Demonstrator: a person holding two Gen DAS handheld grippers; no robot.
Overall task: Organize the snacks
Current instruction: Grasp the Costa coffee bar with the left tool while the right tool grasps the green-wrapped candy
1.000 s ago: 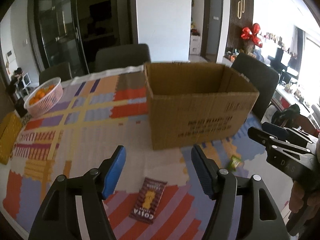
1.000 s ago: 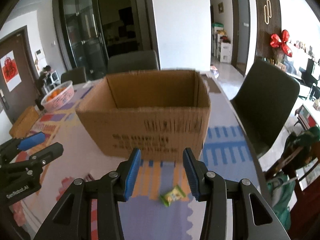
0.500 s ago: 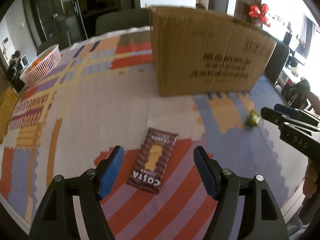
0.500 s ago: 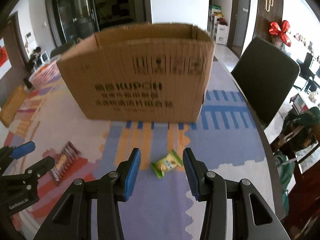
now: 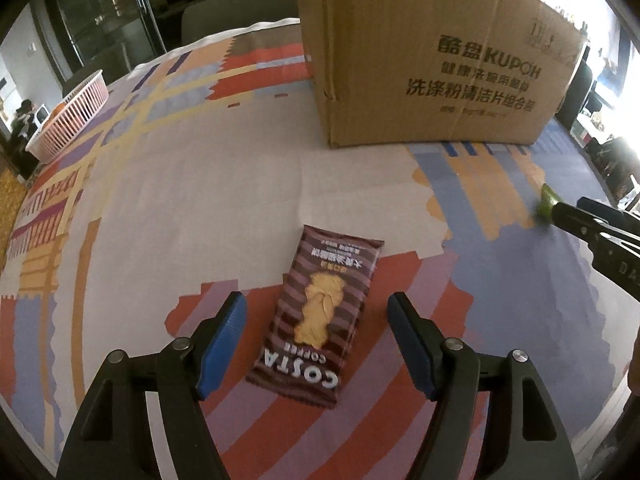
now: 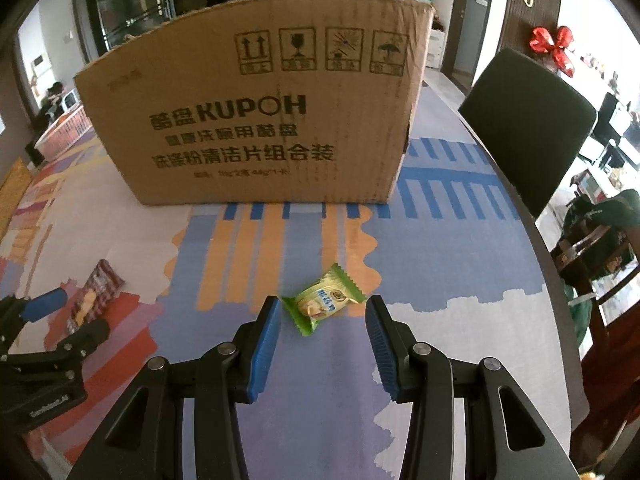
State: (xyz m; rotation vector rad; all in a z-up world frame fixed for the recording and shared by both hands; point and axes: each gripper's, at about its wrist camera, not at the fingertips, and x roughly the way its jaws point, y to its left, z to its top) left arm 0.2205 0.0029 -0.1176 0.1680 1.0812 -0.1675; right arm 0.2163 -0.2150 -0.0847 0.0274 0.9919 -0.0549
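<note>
A brown striped Costa Coffee biscuit packet (image 5: pixel 323 317), printed with a golden biscuit and the white word COSTA, is seen lying flat on the patterned tablecloth (image 5: pixel 168 184) between the widely spread blue-padded fingers of the left gripper (image 5: pixel 316 332), which is closed on nothing. A small green crimped snack sachet (image 6: pixel 325 298) is framed the same way just ahead of the right gripper (image 6: pixel 322 322), whose jaws are held open and empty, with the curved table edge (image 6: pixel 532 240) and a dark chair (image 6: pixel 528 120) near on its right. Bare cloth is left between both snacks and the KUPOH cardboard box (image 6: pixel 260 128), which is marked with handling symbols and Chinese text, and a pink basket (image 5: pixel 70 116) is set well apart at the far left.
</note>
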